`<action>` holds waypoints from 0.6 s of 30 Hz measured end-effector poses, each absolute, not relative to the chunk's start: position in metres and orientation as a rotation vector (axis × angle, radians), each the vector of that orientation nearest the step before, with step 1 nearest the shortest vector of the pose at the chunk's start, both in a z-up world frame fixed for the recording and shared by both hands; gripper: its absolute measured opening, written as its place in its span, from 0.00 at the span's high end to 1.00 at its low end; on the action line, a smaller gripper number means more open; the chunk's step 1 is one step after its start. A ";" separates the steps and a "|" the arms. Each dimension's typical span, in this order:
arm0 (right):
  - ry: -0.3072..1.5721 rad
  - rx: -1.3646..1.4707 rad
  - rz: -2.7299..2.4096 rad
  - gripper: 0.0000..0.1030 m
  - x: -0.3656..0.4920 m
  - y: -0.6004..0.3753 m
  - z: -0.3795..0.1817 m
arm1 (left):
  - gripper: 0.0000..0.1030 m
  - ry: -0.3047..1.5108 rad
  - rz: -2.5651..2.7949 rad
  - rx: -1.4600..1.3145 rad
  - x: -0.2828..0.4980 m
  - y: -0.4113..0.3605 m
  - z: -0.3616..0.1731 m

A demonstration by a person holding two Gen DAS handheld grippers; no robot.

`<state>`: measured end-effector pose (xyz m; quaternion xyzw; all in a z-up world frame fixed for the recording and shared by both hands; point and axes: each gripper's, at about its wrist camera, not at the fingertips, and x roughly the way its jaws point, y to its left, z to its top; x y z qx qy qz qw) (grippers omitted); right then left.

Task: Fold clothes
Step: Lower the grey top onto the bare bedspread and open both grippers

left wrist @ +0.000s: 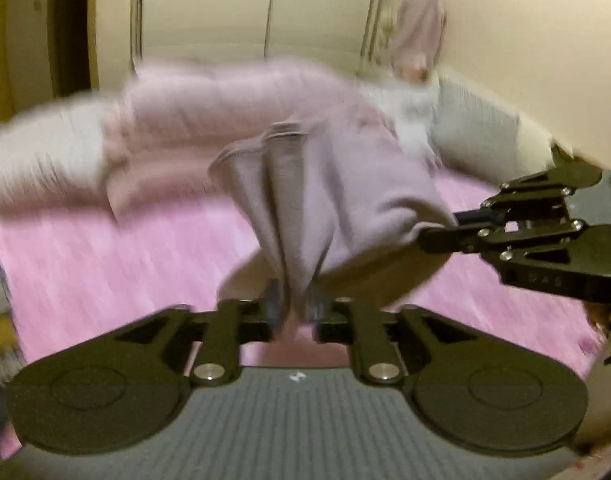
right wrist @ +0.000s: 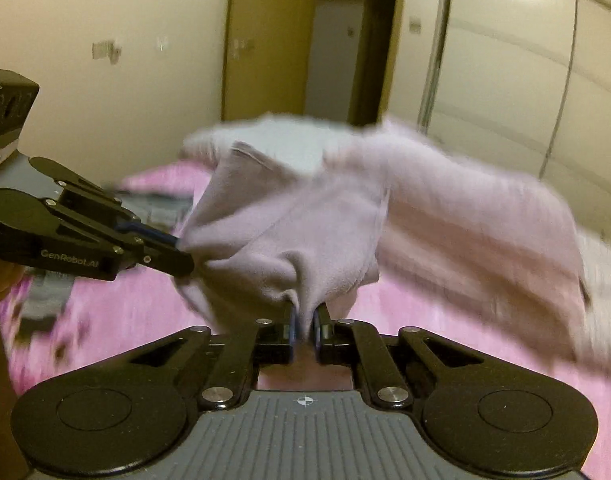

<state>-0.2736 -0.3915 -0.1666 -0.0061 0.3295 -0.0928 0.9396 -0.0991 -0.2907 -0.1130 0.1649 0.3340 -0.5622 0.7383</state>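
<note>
Aloft, mauve garment (left wrist: 345, 184) between both claws' pads.

The garment (left wrist: 345, 184) is a plain dusty mauve, blurred, perhaps with a paler lining. Under it the bedspread (left wrist: 105, 272) is bright pink. Both grippers (left wrist: 295, 308) (right wrist: 303, 326) are black with grey ribbed bodies. The pillow (left wrist: 473, 136) by the bed's far corner is pale grey; the wardrobe (left wrist: 265, 4) is cream.

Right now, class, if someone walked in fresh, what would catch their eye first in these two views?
First, the mauve garment, lifted and blurred above the pink bedspread, a bunch of its fabric pinched in each gripper. The left gripper grips one bunch at bottom centre, and the right gripper grips another. Behind, pale wardrobe doors fill the wall.
</note>
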 end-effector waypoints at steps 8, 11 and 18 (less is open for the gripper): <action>1.079 0.210 -0.218 0.59 -0.395 -0.401 -0.278 | 0.69 1.090 -1.171 0.566 -0.186 -0.279 -0.208; 1.094 0.288 -0.296 0.56 -0.413 -0.414 -0.294 | 0.62 1.078 -1.167 0.587 -0.178 -0.291 -0.221; 1.041 0.255 -0.350 0.49 -0.409 -0.446 -0.318 | 0.48 0.976 -1.250 0.623 -0.171 -0.359 -0.249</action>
